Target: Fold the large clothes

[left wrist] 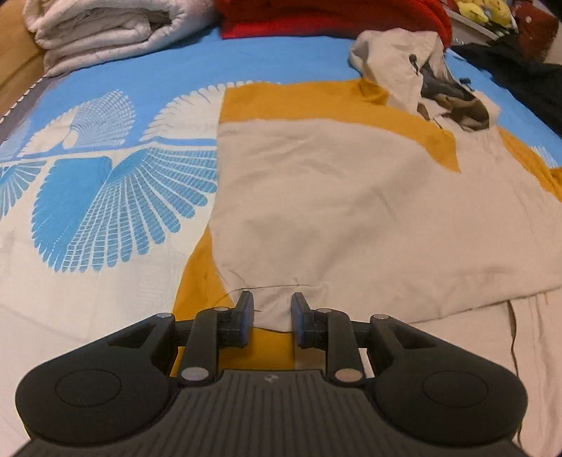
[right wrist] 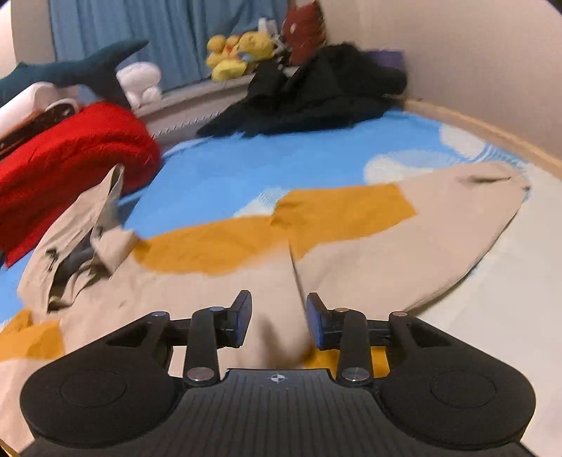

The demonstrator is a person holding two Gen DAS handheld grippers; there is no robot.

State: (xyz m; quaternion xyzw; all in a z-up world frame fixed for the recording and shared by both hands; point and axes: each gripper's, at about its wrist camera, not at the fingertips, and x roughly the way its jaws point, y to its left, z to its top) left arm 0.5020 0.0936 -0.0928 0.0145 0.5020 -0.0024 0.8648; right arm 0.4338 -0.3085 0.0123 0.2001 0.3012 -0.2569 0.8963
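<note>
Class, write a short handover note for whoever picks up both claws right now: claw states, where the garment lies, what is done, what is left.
Left claw: open, jaws either side of the near hem of the beige-and-mustard hooded jacket; no grip shown.
Right claw: open, beige cloth between the jaws, no grip shown.
Jacket: spread on the blue-and-white patterned bedspread, hood at the far end.
Done: one side looks folded in.
Left: the right sleeve still lies out; finish folding.

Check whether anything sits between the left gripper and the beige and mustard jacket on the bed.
Nothing visible does. The left gripper is already at the near hem of the jacket, jaws apart with the beige edge between them. The white quilt and red blanket lie at the far end of the bed, off the jacket.
</note>
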